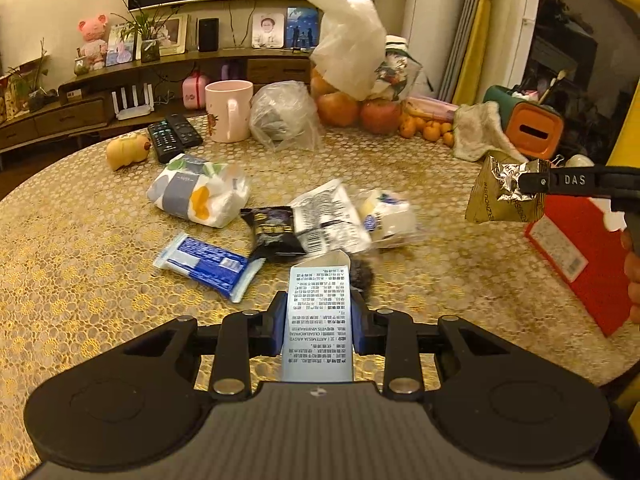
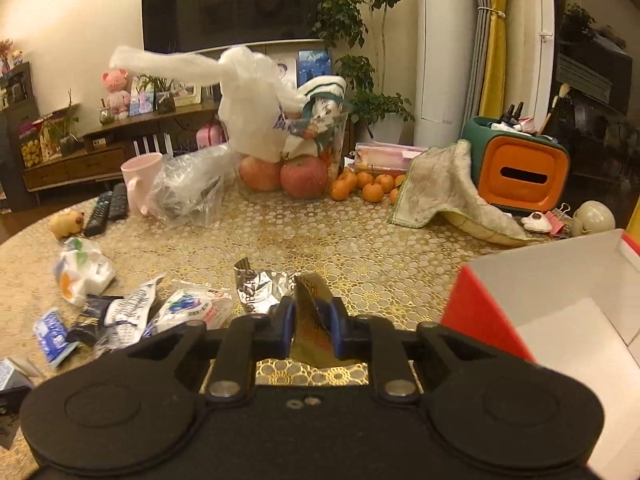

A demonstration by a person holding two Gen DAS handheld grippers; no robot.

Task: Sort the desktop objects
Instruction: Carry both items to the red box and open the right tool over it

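Observation:
In the left wrist view my left gripper (image 1: 319,300) is shut on a small white box (image 1: 318,344) printed with black text, held above the table. Beyond it lie a blue wrapper (image 1: 208,266), a black packet (image 1: 274,230), a printed white wrapper (image 1: 332,220) and a tissue pack (image 1: 198,194). My right gripper (image 2: 311,306) is shut on a torn gold and silver foil packet (image 2: 260,288), lifted off the table. That packet (image 1: 504,196) also shows at the right of the left wrist view. An open red box (image 2: 560,300) with a white inside stands just to the right.
A pink mug (image 1: 229,110), two remotes (image 1: 174,136), a clear plastic bag (image 1: 284,116) and a fruit container with apples (image 2: 304,176) line the back. Tangerines (image 2: 372,188), a cloth (image 2: 444,188) and an orange and green box (image 2: 520,172) sit at the back right. A person's fingers (image 1: 632,280) hold the red box.

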